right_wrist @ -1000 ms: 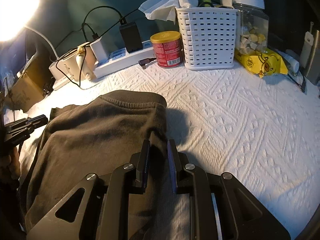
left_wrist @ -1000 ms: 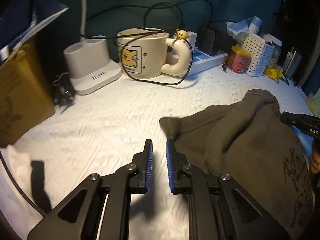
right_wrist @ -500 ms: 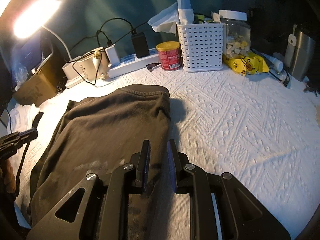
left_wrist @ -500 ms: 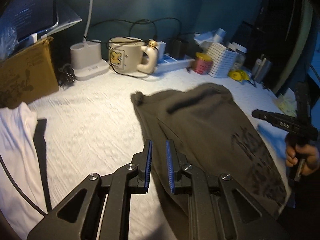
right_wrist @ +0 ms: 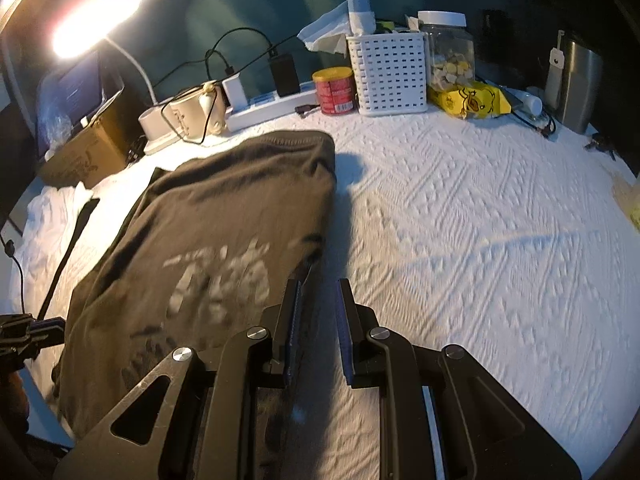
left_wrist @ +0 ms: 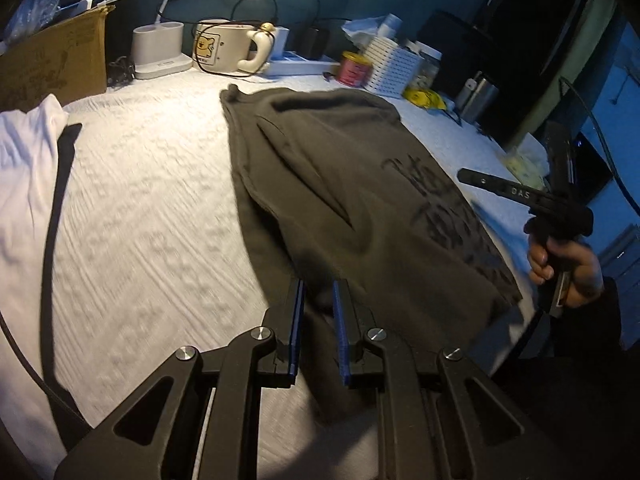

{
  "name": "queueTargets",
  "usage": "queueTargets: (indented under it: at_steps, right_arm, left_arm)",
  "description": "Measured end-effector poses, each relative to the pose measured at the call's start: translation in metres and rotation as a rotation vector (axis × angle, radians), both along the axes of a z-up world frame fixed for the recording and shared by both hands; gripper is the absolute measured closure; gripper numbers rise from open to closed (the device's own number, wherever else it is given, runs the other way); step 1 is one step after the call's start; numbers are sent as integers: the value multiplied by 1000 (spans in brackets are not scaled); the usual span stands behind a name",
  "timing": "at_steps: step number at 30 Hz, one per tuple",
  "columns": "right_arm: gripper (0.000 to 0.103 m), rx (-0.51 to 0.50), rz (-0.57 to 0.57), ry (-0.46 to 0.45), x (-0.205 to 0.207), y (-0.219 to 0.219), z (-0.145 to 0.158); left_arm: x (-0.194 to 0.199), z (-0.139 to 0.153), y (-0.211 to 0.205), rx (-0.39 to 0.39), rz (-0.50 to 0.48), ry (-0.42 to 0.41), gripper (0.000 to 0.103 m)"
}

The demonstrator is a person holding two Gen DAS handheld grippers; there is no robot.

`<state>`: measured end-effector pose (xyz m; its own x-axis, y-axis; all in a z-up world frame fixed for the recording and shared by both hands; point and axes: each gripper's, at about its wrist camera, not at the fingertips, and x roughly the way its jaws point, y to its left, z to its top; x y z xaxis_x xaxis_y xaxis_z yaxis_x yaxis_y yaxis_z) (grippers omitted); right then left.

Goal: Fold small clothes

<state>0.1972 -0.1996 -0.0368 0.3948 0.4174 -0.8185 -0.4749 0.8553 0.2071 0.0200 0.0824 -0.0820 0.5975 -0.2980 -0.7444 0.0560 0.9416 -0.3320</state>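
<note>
A dark olive T-shirt point(left_wrist: 340, 168) with a printed front lies flat on the white textured table cover point(left_wrist: 140, 200). In the right wrist view the T-shirt point(right_wrist: 224, 208) fills the left half. My left gripper point(left_wrist: 318, 284) hovers at the shirt's near left edge. Its blue pads stand a narrow gap apart, with no cloth pinched between them. My right gripper point(right_wrist: 318, 282) is at the shirt's near right edge, also slightly apart and holding nothing. A hand point(left_wrist: 568, 268) carries it at the far right of the left wrist view.
A white garment point(left_wrist: 24, 152) and a black strap point(left_wrist: 60, 184) lie at the left. Along the back stand a cardboard box point(left_wrist: 52, 60), lamp base point(left_wrist: 158, 50), mug point(left_wrist: 218, 50), power strip point(right_wrist: 272, 106), red can point(right_wrist: 334, 90), white basket point(right_wrist: 388, 72), jar point(right_wrist: 446, 48) and steel tumbler point(right_wrist: 578, 84).
Both grippers have drawn back along the shirt's side edges toward its near end. More of the shirt and its print now shows. The jaw gaps are unchanged.
</note>
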Motion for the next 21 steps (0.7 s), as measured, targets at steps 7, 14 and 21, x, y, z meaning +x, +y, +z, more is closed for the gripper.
queueTargets:
  at_steps: [7, 14, 21]
  right_arm:
    - [84, -26, 33, -14, -25, -6, 5]
    - [84, -24, 68, -11, -52, -12, 5]
    - [84, -34, 46, 1, -65, -29, 1]
  left_arm:
    - [-19, -16, -15, -14, -16, 30, 89]
    - [-25, -17, -21, -18, -41, 30, 72]
    - [-30, -12, -28, 67, -59, -26, 101]
